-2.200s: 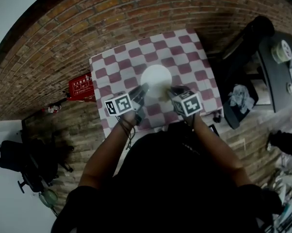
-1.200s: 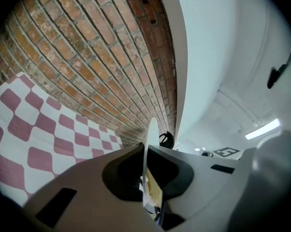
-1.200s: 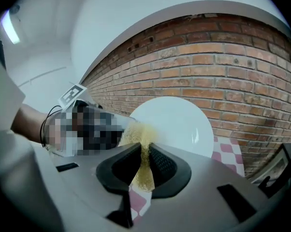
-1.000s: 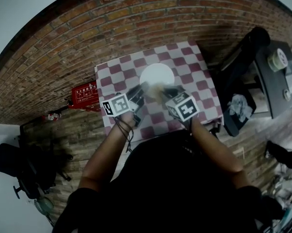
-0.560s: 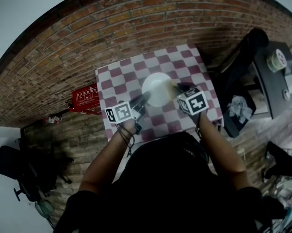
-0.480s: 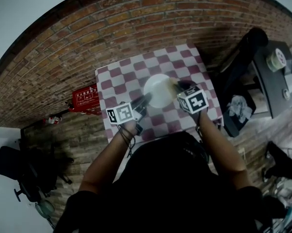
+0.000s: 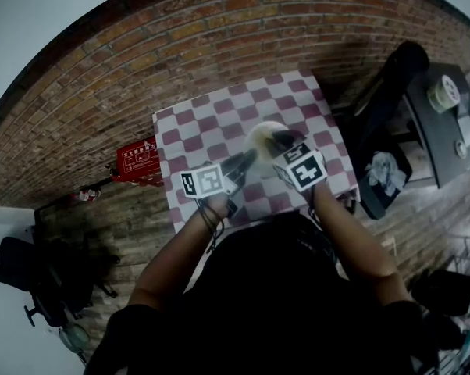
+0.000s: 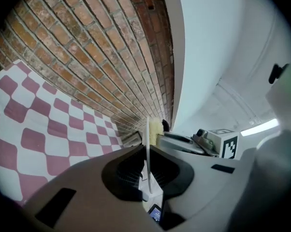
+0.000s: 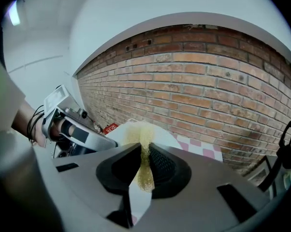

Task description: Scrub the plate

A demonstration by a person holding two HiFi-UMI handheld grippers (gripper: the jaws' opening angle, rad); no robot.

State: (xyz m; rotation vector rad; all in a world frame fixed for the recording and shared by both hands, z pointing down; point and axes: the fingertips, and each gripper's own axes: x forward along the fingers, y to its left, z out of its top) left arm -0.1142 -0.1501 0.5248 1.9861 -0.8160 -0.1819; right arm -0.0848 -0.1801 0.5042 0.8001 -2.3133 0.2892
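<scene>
A white plate [image 7: 260,134] is lifted off the checked tablecloth [image 7: 211,123] and tilted on edge. My left gripper [image 7: 247,161] is shut on its near rim. In the left gripper view the plate [image 8: 147,146] shows as a thin white line clamped at my left gripper [image 8: 146,173]. My right gripper [image 7: 280,141] is shut on a yellow scrubber [image 9: 144,158], whose tuft lies against the plate's face [image 9: 167,138]. The scrubber [image 8: 155,128] also peeks out behind the plate's edge. The left gripper [image 9: 82,132] shows at the left of the right gripper view.
The small table stands against brickwork [image 7: 219,30]. A red box [image 7: 133,158] lies to the table's left. A black stand [image 7: 391,84] and cluttered furniture [image 7: 446,100] are on the right. A dark bag [image 7: 16,260] sits at the far left.
The plate has shifted right in my left gripper and turned more edge-on. My right gripper with the scrubber has come in onto the plate's face.
</scene>
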